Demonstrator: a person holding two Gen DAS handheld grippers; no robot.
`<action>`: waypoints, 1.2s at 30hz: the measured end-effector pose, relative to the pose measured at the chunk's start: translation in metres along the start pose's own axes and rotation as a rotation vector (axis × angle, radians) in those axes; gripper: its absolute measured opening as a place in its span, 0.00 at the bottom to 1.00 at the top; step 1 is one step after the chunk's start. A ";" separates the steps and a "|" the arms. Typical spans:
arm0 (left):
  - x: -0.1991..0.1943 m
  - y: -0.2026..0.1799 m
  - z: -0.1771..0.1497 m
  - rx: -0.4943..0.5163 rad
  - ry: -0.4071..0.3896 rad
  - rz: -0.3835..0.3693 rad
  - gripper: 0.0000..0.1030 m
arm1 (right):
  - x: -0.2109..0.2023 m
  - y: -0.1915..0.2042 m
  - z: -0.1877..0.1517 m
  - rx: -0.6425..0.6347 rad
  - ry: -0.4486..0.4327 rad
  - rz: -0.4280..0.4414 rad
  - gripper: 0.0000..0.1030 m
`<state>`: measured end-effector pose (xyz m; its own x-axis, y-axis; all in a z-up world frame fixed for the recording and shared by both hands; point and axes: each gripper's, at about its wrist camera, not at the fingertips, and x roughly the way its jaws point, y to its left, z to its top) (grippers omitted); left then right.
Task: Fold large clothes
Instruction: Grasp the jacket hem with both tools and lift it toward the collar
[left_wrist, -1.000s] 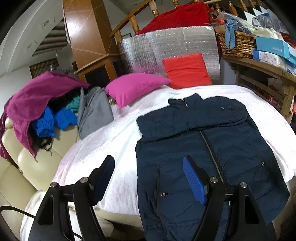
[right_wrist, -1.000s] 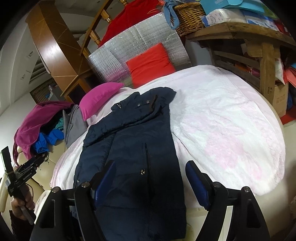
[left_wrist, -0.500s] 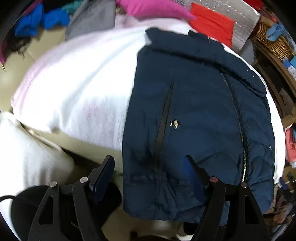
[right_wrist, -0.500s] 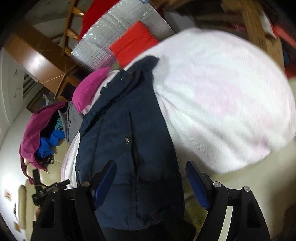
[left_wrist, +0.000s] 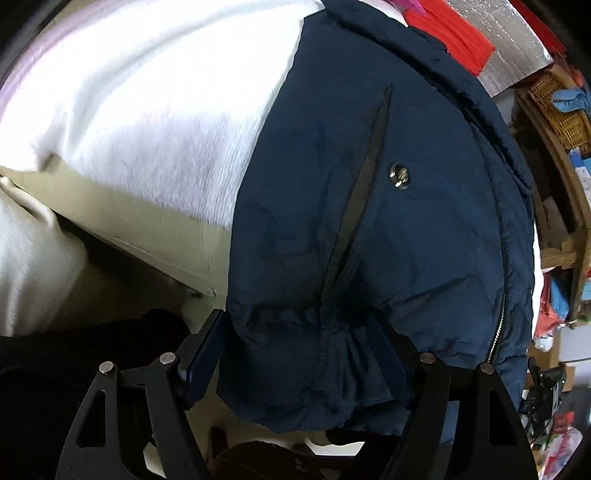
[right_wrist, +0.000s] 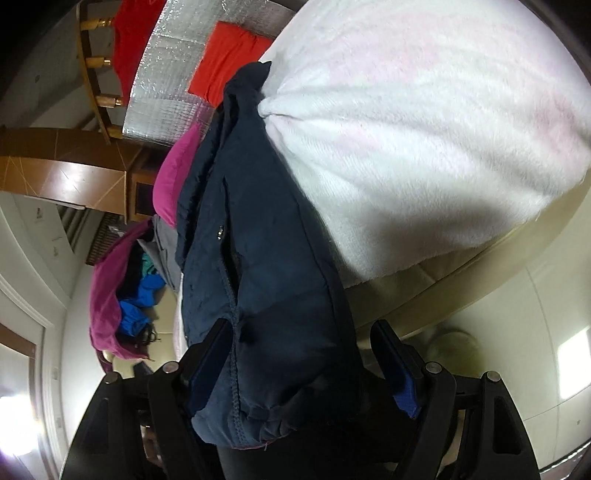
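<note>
Change: I've dropped both grippers to the jacket (left_wrist: 388, 206) hem overhanging the bed's (left_wrist: 147, 110) front edge.
Jaws: left gripper (left_wrist: 299, 354) and right gripper (right_wrist: 303, 362) wide, straddling hem, unclamped.
Meaning: pinch next.

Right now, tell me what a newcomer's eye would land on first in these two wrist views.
The dark navy quilted puffer jacket dominates, draped over the near edge of the fluffy white blanket, its hem hanging between the open pads of both the left claw and the right claw. Behind it, a bright red square cushion leans against a silver foil panel, and a magenta pillow lies beside the jacket.
</note>
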<state>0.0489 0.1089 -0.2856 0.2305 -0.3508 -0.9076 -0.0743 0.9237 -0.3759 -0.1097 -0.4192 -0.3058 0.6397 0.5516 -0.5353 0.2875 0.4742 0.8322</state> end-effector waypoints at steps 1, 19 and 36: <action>0.001 0.001 -0.002 0.002 0.001 -0.011 0.75 | 0.001 0.000 0.000 0.002 0.001 0.012 0.78; 0.017 -0.004 -0.022 0.059 0.043 -0.006 0.77 | 0.016 0.015 0.000 -0.009 0.052 0.008 0.69; -0.089 -0.021 -0.024 0.084 -0.135 -0.346 0.11 | -0.025 0.109 0.005 -0.264 0.000 0.067 0.19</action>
<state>0.0063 0.1174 -0.2018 0.3544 -0.6259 -0.6948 0.1087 0.7655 -0.6342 -0.0907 -0.3851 -0.2011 0.6512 0.5875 -0.4803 0.0490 0.5991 0.7992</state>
